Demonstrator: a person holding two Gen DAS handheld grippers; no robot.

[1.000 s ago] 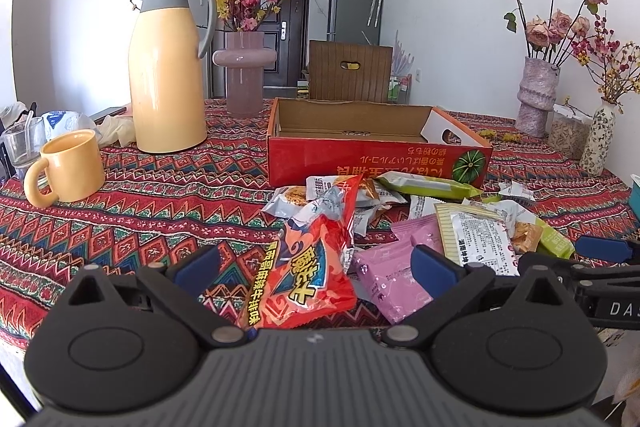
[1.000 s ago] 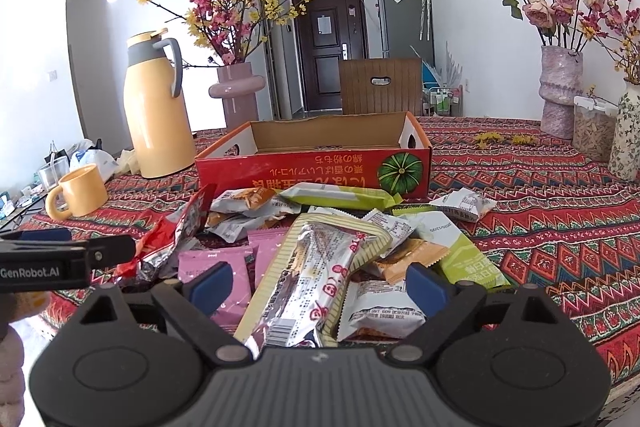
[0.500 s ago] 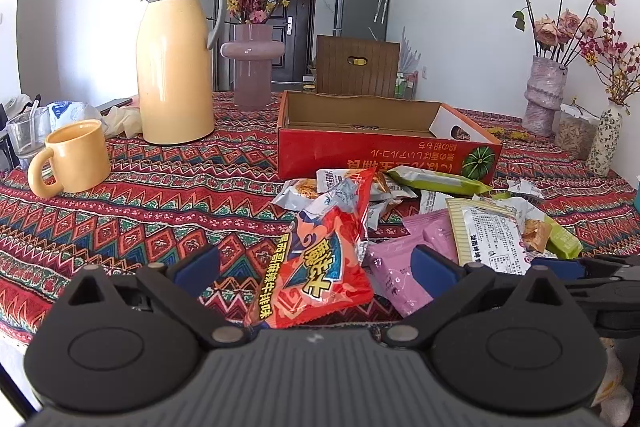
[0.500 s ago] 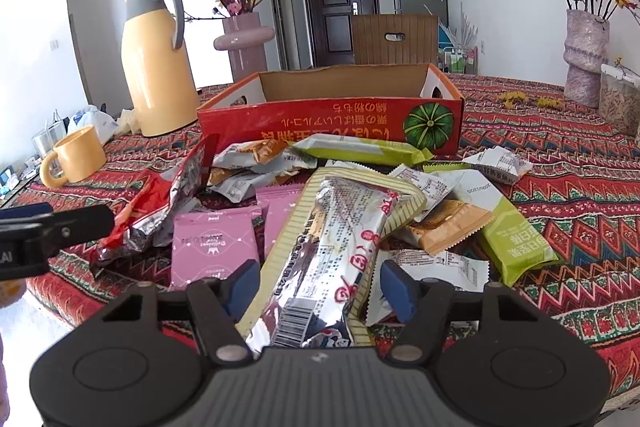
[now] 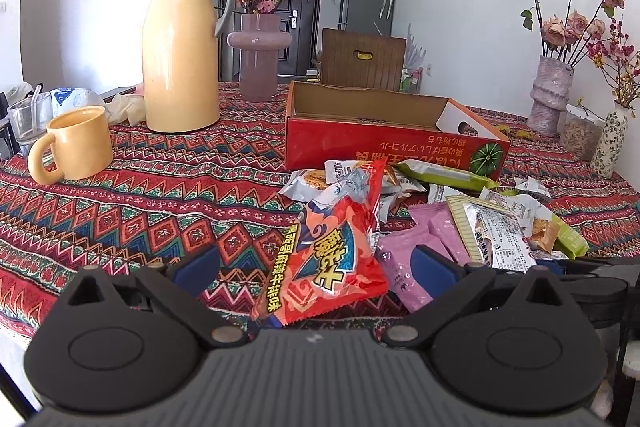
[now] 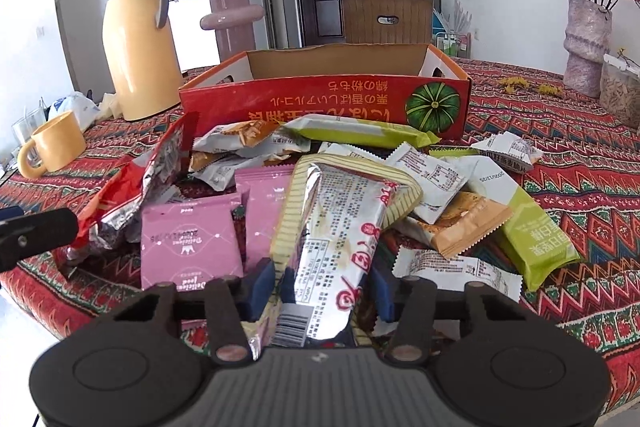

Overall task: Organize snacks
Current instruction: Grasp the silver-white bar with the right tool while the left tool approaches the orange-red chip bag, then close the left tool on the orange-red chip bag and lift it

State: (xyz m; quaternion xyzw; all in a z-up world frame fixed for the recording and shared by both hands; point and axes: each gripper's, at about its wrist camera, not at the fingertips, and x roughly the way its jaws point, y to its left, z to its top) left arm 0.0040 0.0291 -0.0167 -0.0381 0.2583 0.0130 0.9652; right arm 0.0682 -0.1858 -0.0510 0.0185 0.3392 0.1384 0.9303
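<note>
Left wrist view: your left gripper has its fingers spread wide, touching nothing; the red-orange snack packet lies between them on the table. The snack pile sits just in front of the open red box. A yellow mug and yellow thermos stand left of the box.

Right wrist view: your right gripper is closing its fingers narrowly around the silver packet, which lies between them. Pink packets lie beside it, all in front of the box.
</note>
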